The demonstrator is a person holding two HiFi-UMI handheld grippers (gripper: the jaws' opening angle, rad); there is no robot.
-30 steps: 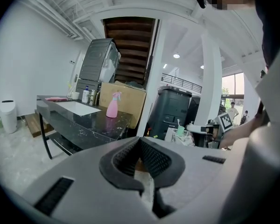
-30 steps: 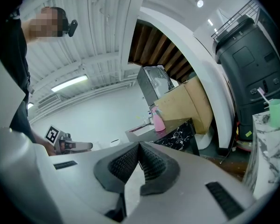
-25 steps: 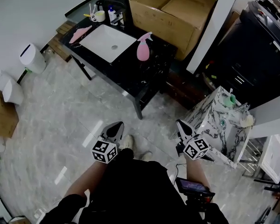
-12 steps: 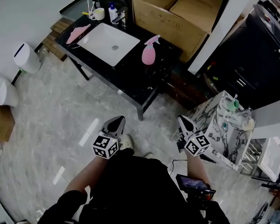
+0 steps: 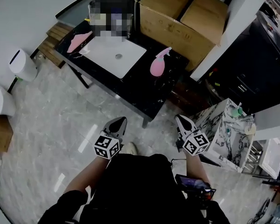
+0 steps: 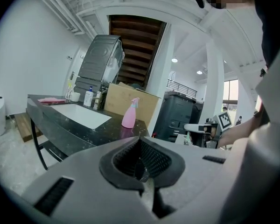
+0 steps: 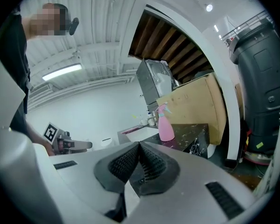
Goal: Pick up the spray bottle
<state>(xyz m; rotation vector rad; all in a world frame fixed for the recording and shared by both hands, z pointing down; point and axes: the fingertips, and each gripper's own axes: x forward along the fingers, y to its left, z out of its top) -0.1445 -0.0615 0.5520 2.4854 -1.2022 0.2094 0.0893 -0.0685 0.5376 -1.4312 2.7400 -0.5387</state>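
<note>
A pink spray bottle [image 5: 157,64] with a pale trigger head stands upright on a black marble-topped table [image 5: 144,90], to the right of a white inset sink [image 5: 113,55]. The bottle also shows ahead in the left gripper view [image 6: 129,114] and in the right gripper view [image 7: 165,123]. My left gripper [image 5: 118,122] and right gripper [image 5: 182,121] hang over the floor short of the table's near edge, both shut and empty, well apart from the bottle.
A large cardboard box [image 5: 184,17] stands behind the table. A second pink item [image 5: 78,42] lies at the table's left end. A small marble stand [image 5: 224,129] with bottles is at the right. A white bin [image 5: 21,64] sits by the left wall.
Both grippers and the head view have moved toward the table; the table and bottle now sit lower and nearer in the picture. The jaws have stayed shut.
</note>
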